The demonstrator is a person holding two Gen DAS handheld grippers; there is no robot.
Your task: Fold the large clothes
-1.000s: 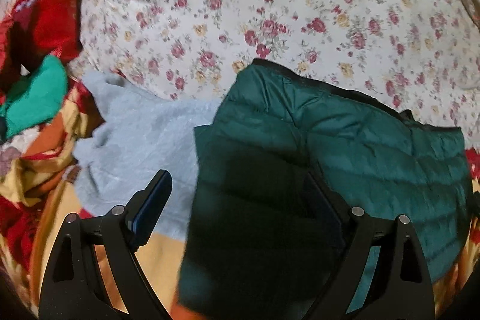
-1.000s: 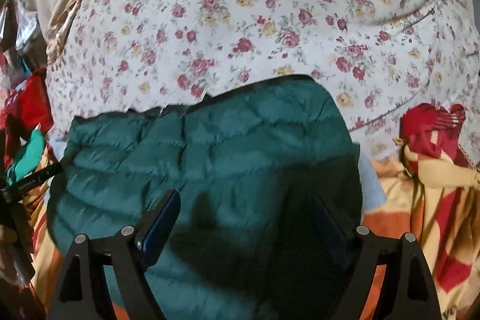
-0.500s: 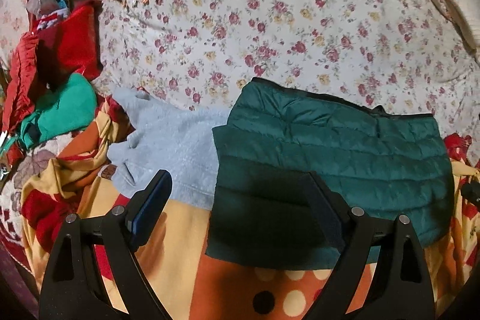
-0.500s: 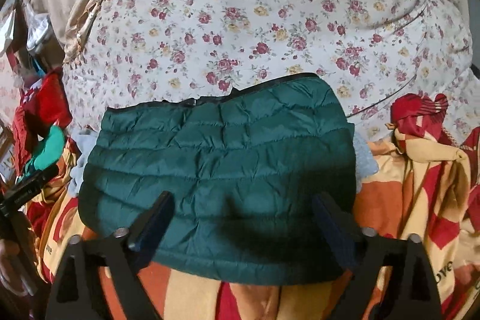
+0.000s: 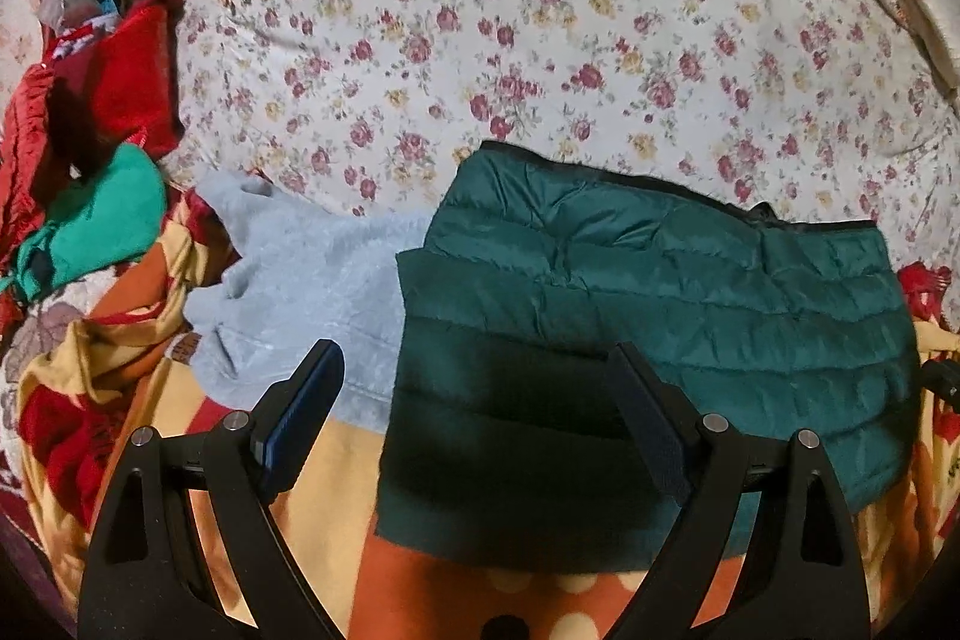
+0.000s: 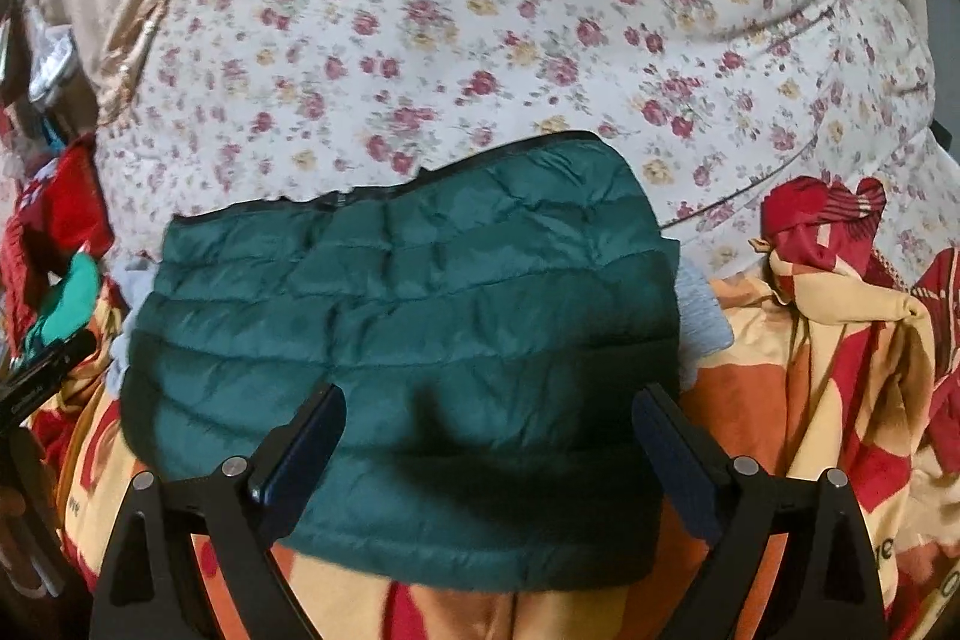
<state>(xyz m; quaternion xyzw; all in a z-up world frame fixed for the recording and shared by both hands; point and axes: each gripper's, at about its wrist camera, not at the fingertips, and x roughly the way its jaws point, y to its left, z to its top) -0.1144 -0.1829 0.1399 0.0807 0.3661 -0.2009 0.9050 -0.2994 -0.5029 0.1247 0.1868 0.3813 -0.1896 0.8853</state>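
A dark green quilted puffer jacket (image 5: 648,304) lies folded into a rectangle on the bed, partly over a light grey fleece garment (image 5: 300,280). It also shows in the right wrist view (image 6: 408,328), with grey fleece (image 6: 699,316) sticking out at its right edge. My left gripper (image 5: 474,370) is open and empty, held above the jacket's near left part. My right gripper (image 6: 489,412) is open and empty above the jacket's near edge.
The bed has a floral sheet (image 5: 540,40) and an orange, red and yellow blanket (image 6: 828,400). A pile of red and green clothes (image 5: 90,160) lies at the left. The left gripper's body (image 6: 42,382) shows at the left of the right wrist view.
Both grippers have pulled back and up from the jacket, so more of it and the blanket shows. The jacket lies still, folded.
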